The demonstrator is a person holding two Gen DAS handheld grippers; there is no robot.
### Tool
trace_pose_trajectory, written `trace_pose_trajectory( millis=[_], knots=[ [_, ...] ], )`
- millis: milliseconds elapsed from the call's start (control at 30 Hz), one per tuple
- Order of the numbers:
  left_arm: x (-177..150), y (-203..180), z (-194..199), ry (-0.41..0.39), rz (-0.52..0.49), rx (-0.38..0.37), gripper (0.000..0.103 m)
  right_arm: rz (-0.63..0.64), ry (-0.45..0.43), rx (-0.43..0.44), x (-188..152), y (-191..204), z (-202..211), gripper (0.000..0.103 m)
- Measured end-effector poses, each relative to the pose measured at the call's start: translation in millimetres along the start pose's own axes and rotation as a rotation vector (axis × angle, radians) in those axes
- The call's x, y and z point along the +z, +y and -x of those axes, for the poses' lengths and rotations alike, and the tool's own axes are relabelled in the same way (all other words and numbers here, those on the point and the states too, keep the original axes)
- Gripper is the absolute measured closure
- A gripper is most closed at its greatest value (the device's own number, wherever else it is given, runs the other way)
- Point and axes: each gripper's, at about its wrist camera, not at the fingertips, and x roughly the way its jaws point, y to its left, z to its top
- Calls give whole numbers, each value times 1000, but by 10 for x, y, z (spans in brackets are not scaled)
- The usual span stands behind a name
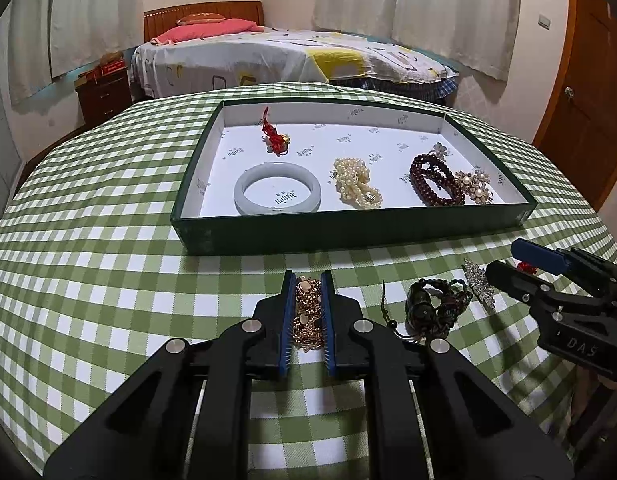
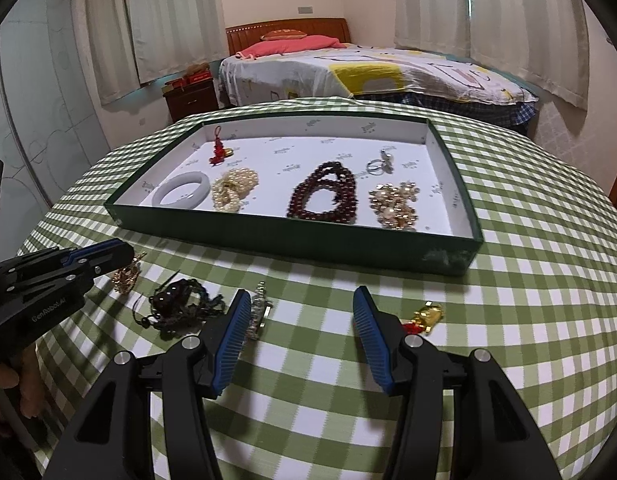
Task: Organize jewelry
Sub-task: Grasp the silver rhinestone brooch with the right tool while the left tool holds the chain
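Observation:
A green tray [image 1: 348, 232] [image 2: 292, 240] on the checked table holds a red knot charm [image 1: 273, 132], a jade bangle [image 1: 277, 194], pearls [image 1: 356, 182], dark red beads [image 1: 436, 180] and a pearl-flower piece [image 1: 474, 186]. My left gripper [image 1: 308, 280] is shut on a gold chain piece [image 1: 308, 312] [image 2: 126, 276] lying on the cloth. My right gripper [image 2: 302, 300] [image 1: 504, 258] is open above the cloth. A dark bead bracelet [image 1: 436, 308] [image 2: 180, 306], a crystal brooch [image 1: 478, 286] [image 2: 260, 310] and a red-gold charm [image 2: 426, 316] lie near it.
A small ring [image 2: 378, 165] lies in the tray's far right. The table [image 1: 88, 240] carries a green checked cloth. A bed [image 1: 288, 56] and a nightstand [image 1: 102, 92] stand beyond it. A wooden door [image 1: 588, 100] is at the right.

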Motion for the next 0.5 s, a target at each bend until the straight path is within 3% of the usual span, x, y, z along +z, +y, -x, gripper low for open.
trace_pose_trajectory(
  millis=[133,233,300,400,500],
  knots=[
    [-2,19,-5,2,8,7,90,26,18,12,10,70,-43,53],
    [-5,32,-17,6,14,14,90,49,43,10,-20,111,-93,65],
    [-5,42,-18,6,17,17,90,66,46,5,-27,126,-80,79],
    [-5,43,-15,4,19,19,90,66,47,15,-45,126,-63,90],
    [2,31,2,-2,15,20,90,67,46,17,-63,122,-39,90]
  ],
)
